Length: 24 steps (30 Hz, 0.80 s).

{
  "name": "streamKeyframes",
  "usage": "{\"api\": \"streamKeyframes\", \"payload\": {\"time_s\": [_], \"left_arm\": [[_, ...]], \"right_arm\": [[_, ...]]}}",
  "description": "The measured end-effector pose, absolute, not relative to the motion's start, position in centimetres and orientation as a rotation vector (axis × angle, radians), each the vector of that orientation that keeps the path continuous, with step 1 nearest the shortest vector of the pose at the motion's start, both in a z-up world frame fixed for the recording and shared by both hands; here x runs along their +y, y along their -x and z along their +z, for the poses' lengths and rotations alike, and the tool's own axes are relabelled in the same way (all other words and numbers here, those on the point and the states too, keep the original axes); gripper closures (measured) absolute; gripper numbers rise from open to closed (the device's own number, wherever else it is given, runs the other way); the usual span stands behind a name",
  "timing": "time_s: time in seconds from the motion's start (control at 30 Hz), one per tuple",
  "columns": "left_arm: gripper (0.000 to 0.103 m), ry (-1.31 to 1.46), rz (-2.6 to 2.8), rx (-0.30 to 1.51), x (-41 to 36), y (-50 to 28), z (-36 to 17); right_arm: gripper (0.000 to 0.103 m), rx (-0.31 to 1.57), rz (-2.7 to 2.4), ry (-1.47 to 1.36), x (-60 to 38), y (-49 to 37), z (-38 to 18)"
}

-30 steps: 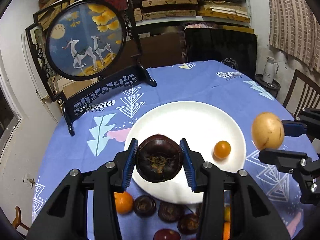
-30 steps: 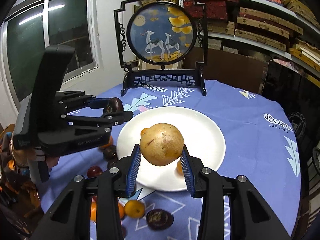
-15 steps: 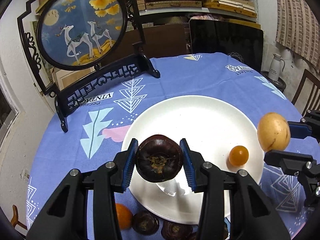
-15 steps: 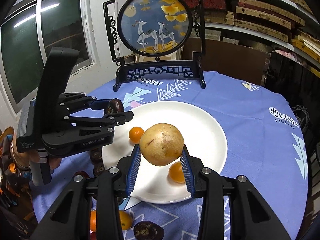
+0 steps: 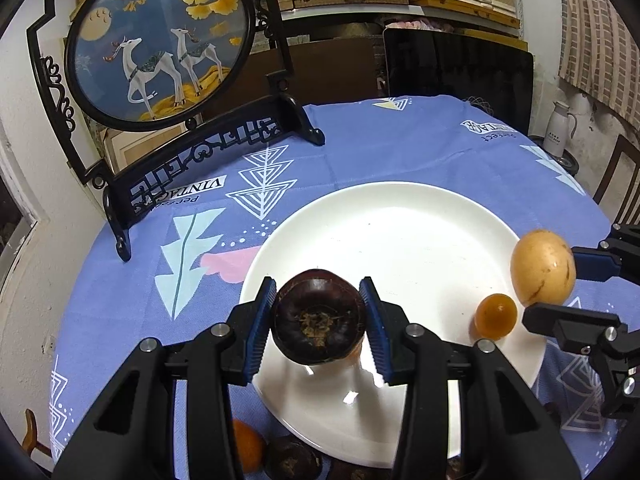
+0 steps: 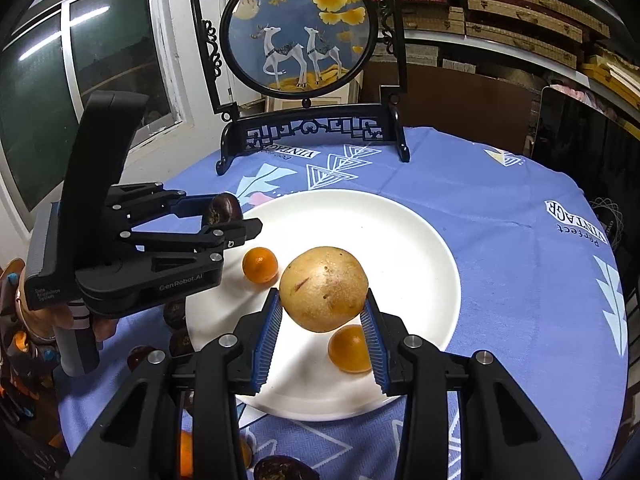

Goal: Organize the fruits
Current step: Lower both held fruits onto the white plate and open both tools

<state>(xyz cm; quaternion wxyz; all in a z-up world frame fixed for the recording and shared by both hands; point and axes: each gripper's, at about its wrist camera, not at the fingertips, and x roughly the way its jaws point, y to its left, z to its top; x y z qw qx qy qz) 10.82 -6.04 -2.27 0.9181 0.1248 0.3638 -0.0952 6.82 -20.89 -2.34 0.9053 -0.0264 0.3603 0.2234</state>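
My left gripper (image 5: pixel 319 322) is shut on a dark purple mangosteen (image 5: pixel 319 326) and holds it above the near left part of the white plate (image 5: pixel 384 220). My right gripper (image 6: pixel 323 314) is shut on a tan round fruit (image 6: pixel 323 294) above the plate's (image 6: pixel 400 232) near side. Two small oranges lie on the plate (image 6: pixel 260 265) (image 6: pixel 349 349). In the left wrist view one orange (image 5: pixel 495 316) shows beside the tan fruit (image 5: pixel 543 267). The left gripper and its mangosteen (image 6: pixel 226 210) also show in the right wrist view.
A round deer picture in a black carved stand (image 5: pixel 160 44) stands at the table's far side. Loose mangosteens (image 5: pixel 292 458) and oranges (image 5: pixel 248 446) lie on the blue cloth in front of the plate. A dark chair back (image 5: pixel 456 76) stands behind the table.
Both grippers have moved forward and lower over the plate, each still holding its fruit. A second orange now shows on the plate in the right wrist view.
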Motion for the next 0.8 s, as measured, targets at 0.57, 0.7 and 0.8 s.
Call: {"api": "streamKeyframes", "payload": {"time_s": [0.57, 0.7, 0.8], "left_arm": [[0.061, -0.256, -0.187, 0.764, -6.7, -12.9, -2.9], [0.06, -0.26, -0.168, 0.773, -7.0, -14.0, -3.3], [0.035, -0.255, -0.131, 0.738, -6.7, -14.1, -3.1]], "right_arm": [[0.062, 0.765, 0.45, 0.051, -20.8, -9.0, -2.9], [0.062, 0.77, 0.419, 0.049, -20.6, -10.6, -3.2], [0.055, 0.771, 0.399, 0.02, -21.2, -11.6, -3.3]]}}
